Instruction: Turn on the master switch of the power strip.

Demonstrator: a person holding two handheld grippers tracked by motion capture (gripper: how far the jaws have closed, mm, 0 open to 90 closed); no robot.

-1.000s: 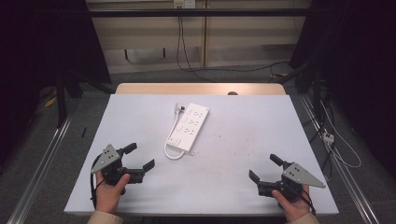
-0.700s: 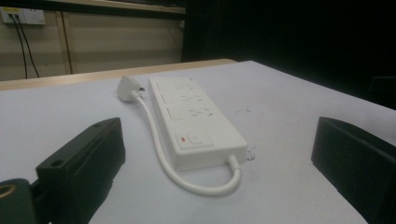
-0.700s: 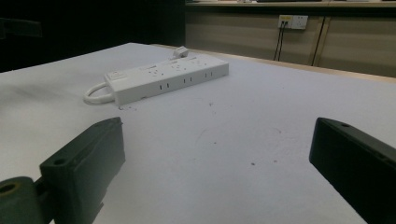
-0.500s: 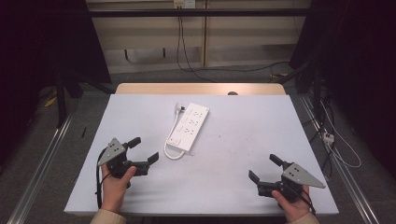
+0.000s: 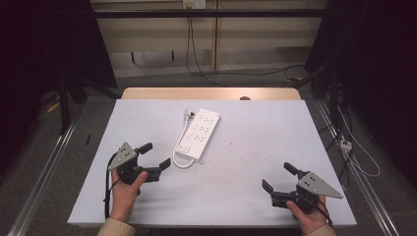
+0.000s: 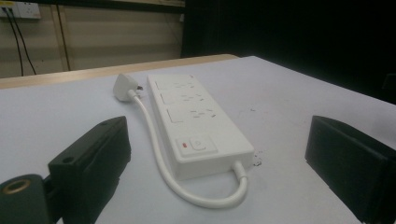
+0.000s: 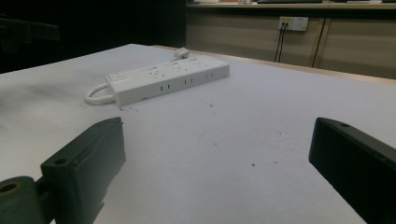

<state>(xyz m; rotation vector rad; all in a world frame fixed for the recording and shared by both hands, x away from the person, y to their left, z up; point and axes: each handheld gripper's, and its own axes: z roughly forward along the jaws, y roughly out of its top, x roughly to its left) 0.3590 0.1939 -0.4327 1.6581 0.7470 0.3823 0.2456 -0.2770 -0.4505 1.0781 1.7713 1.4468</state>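
High view: the left gripper (image 5: 156,155) has come forward and inward over the last second, from the near-left corner of the table (image 5: 255,147) toward the strip (image 5: 198,136). It now sits at about 8 o'clock from the strip's near end, close but not touching. Its jaws stand wide apart and hold nothing.

The right gripper (image 5: 278,178) has not moved. It rests at the near-right, around 4 o'clock from the strip and well apart from it, jaws also spread and empty.

The strip lies near the table's middle, a little left, running from 7 o'clock to 1 o'clock. Its cord (image 5: 182,142) loops out of the near end and runs back along the left side to the plug (image 5: 189,114), which lies by the far end.

In the left gripper view the strip (image 6: 196,126) lies straight ahead between the open jaws, switch end nearest, with the cord loop (image 6: 205,198) closest of all.

My reading: the left hand has begun its approach while the right waits. The near end or the cord loop looks like the likely first grasp, and nothing has been gripped yet.
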